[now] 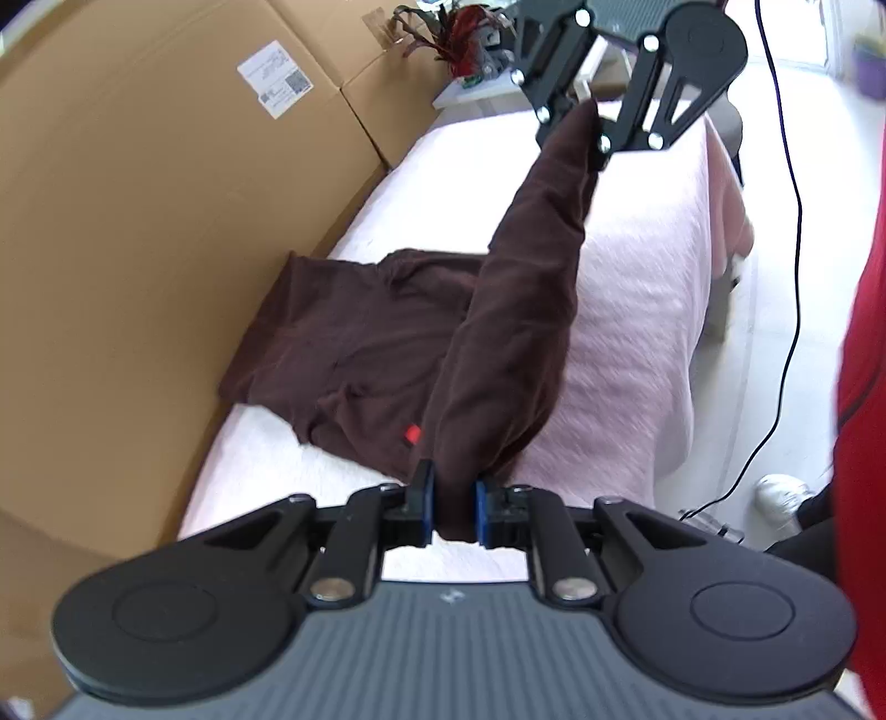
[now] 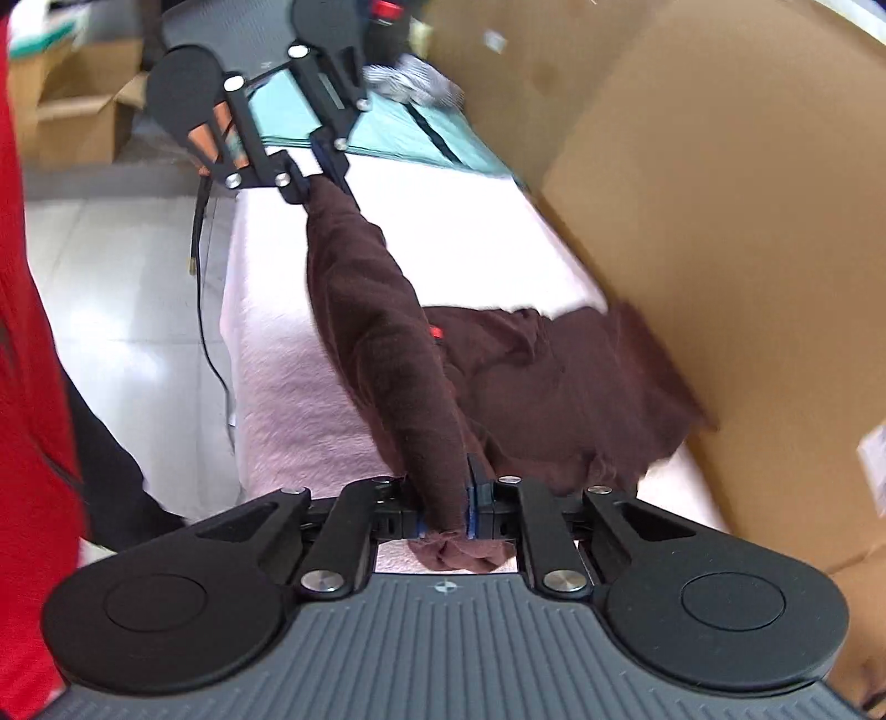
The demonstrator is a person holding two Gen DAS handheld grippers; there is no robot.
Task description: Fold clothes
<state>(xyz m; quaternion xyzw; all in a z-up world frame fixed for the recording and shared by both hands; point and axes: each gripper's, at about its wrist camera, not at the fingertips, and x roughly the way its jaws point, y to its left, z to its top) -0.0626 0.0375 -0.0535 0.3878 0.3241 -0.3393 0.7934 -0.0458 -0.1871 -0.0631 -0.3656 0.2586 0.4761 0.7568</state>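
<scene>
Dark brown garment (image 1: 360, 343), soft knit, w/ small red tag near its middle. One edge is lifted off the pink cover & stretched taut into a band btwn two raised ends. Rest lies rumpled on the cover, beside cardboard.

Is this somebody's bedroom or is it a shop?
Probably a room at home used partly for storage, not a shop. A dark brown garment lies on a bed-like surface with a pink cover, big cardboard boxes stand along it, and a potted plant sits beyond.
</scene>
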